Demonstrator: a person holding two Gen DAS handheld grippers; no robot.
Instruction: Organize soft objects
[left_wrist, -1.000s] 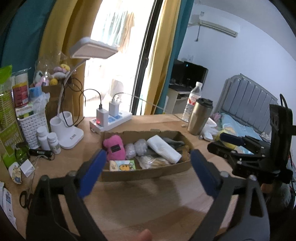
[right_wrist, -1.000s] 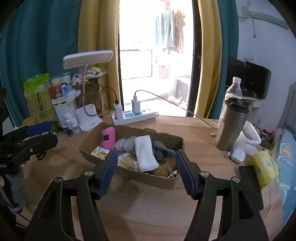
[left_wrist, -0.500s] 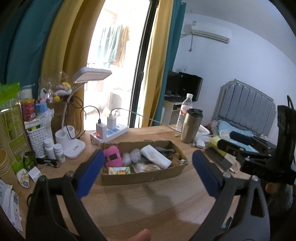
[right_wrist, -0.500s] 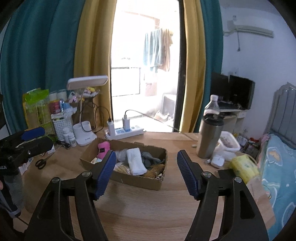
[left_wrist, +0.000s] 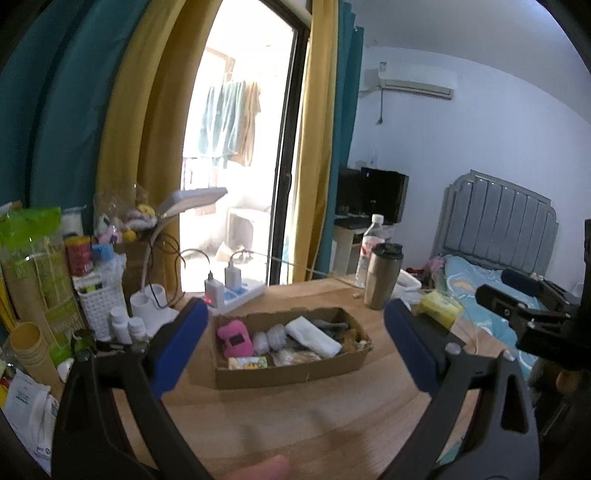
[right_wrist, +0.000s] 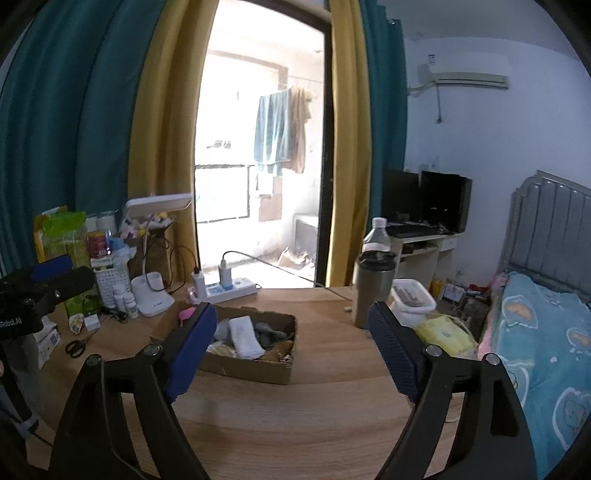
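Observation:
A shallow cardboard box (left_wrist: 288, 373) stands on the wooden table (left_wrist: 295, 424). It holds a pink plush (left_wrist: 234, 338), a white rolled towel (left_wrist: 314, 336), grey fluffy balls (left_wrist: 267, 338), a grey soft item and a small yellow packet (left_wrist: 247, 363). The box also shows in the right wrist view (right_wrist: 243, 363). My left gripper (left_wrist: 291, 343) is open and empty, held well back from the box. My right gripper (right_wrist: 291, 349) is open and empty, also back from the box.
A desk lamp (left_wrist: 184, 206), a power strip (left_wrist: 236, 291), a white basket (left_wrist: 92, 299), pill bottles and paper cups (left_wrist: 27, 350) crowd the left. A steel tumbler (right_wrist: 373, 291), a water bottle (right_wrist: 376, 236) and a yellow wipes pack (right_wrist: 443, 334) stand right. Scissors (right_wrist: 77, 345) lie left. A bed (right_wrist: 543, 332) is on the right.
Both grippers have pulled back and up from the box, so it looks smaller and farther. Both stay open and empty.

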